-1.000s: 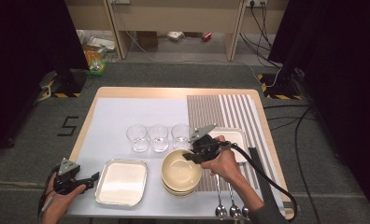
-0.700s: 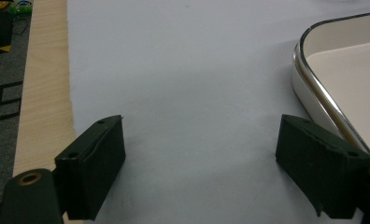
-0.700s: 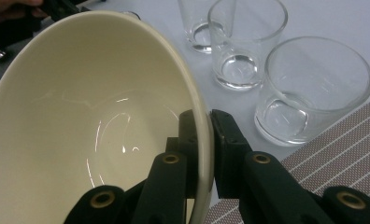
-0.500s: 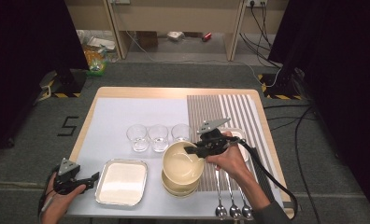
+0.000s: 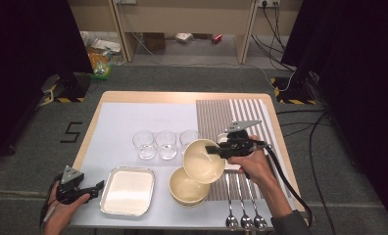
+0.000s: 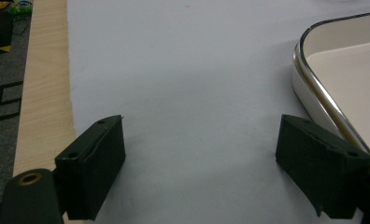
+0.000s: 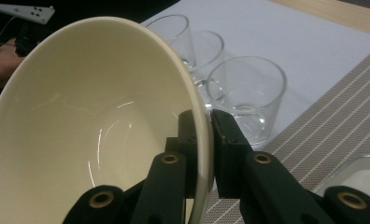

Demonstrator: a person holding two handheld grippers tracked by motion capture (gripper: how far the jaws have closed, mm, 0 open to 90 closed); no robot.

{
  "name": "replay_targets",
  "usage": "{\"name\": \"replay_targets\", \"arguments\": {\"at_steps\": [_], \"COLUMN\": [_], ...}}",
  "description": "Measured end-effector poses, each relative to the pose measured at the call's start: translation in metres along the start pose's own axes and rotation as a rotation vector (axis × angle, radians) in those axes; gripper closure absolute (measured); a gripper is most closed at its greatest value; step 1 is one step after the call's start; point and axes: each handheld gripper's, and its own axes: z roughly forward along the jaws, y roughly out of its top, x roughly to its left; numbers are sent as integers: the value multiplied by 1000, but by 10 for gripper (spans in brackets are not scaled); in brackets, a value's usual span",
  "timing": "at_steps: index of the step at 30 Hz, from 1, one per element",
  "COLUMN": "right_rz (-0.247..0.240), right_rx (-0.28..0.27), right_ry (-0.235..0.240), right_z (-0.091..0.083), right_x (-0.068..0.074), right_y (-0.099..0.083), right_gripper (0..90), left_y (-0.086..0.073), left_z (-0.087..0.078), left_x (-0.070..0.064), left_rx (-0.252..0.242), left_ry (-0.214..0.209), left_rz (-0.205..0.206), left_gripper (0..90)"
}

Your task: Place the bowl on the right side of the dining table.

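Note:
A cream bowl (image 5: 203,160) hangs tilted above the table, its rim pinched by my right gripper (image 5: 215,150). In the right gripper view the bowl (image 7: 89,126) stands on edge between the shut jaws of the right gripper (image 7: 202,135). Below it sits a stack of cream bowls (image 5: 187,188). My left gripper (image 5: 98,186) rests open at the table's front left, just left of a white metal-rimmed tray (image 5: 128,191). The left gripper view has the left gripper (image 6: 199,158) over bare white mat, the tray's edge (image 6: 332,84) by one jaw.
Three clear glasses (image 5: 166,144) stand in a row mid-table, also behind the bowl in the right gripper view (image 7: 248,88). Three spoons (image 5: 243,215) lie on the striped mat (image 5: 231,115) at the front right. A small white dish (image 7: 360,179) sits by my right hand.
My right gripper lifted the top bowl off the stack and tipped it up, moving it slightly up and back. The left gripper stayed put.

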Motion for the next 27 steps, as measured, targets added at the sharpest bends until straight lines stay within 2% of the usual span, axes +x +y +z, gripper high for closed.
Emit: {"name": "replay_targets", "arguments": {"at_steps": [2, 11, 26, 27], "right_rz": [5, 84, 188, 192], "right_rx": [-8, -55, -74, -78], "right_ry": [-7, -45, -114, -111], "right_z": [-3, -19, -32, -32], "right_x": [-3, -28, -62, -64], "right_y": [0, -8, -28, -29], "right_gripper": [830, 829, 827, 827], "left_y": [0, 0, 0, 0], "left_z": [0, 0, 0, -1], "left_x": [0, 0, 0, 0], "left_rx": [-1, 4, 0, 11], "left_ry": [0, -2, 0, -3], "left_rz": [-1, 1, 0, 4], "left_gripper": [149, 150, 149, 150]}}
